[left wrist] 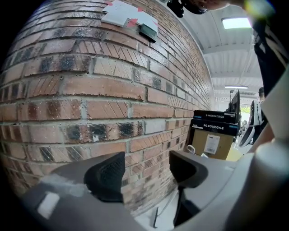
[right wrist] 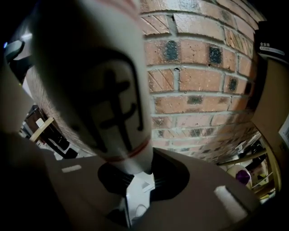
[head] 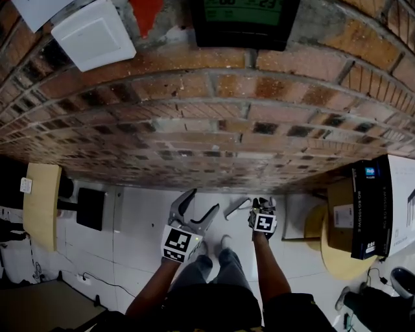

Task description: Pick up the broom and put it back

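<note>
The broom's white handle [right wrist: 104, 76], printed with black marks, rises close to the lens in the right gripper view. Its lower white end sits between the jaws, and my right gripper [right wrist: 135, 180] is shut on it. From the head view that gripper [head: 262, 204] hangs low near the foot of the brick wall, with a pale grey piece [head: 237, 207], seemingly part of the broom, reaching left from it. My left gripper [head: 202, 202] is beside it, open and holding nothing. Its jaws [left wrist: 144, 169] face the brick wall [left wrist: 113, 90].
A cardboard box [head: 340, 217] with a black carton [head: 369, 207] stands at the right by a round yellow table [head: 324, 249]. Another yellow table [head: 42, 201] and a black box [head: 91, 207] stand at the left. A dark screen [head: 243, 19] and white panel [head: 94, 32] hang on the wall.
</note>
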{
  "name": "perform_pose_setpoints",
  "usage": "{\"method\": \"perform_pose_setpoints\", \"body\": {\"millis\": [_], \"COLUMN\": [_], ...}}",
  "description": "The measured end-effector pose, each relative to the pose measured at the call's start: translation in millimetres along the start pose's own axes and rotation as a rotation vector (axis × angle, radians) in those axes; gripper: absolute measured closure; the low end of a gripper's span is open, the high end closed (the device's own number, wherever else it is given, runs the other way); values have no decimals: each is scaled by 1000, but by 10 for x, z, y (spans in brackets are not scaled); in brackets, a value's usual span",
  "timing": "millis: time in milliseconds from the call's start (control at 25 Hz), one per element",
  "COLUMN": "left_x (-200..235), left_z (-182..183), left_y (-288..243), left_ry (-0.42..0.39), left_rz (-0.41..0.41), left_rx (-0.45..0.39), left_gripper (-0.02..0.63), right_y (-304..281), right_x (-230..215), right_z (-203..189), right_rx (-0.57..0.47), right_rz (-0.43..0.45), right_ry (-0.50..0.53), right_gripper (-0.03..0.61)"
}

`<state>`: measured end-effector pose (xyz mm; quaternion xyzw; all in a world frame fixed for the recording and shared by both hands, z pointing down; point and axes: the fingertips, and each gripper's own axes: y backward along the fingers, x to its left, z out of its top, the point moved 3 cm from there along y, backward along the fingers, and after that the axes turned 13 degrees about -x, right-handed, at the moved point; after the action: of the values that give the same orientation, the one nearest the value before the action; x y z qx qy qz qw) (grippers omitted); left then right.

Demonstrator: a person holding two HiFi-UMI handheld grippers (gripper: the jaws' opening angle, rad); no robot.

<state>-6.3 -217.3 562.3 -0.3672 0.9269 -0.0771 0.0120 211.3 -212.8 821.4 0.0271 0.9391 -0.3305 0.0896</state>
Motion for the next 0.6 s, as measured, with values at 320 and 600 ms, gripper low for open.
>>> {"method": "perform_pose_setpoints", "body": {"millis": [320, 600], "left_x": [0, 14], "left_z": [-133, -236], "left_y": [32, 82], "left_ry": [14, 21], "left_rz": [4, 13], "left_rx": [22, 38], "left_gripper": [305, 305], "right_y": [-301, -601], "right_x": [-44, -92], "right_z": [282, 422], "right_rx": [-74, -75], "right_rz": [3, 24], "right_ry": [-5, 18], "right_gripper": [509, 508]}}
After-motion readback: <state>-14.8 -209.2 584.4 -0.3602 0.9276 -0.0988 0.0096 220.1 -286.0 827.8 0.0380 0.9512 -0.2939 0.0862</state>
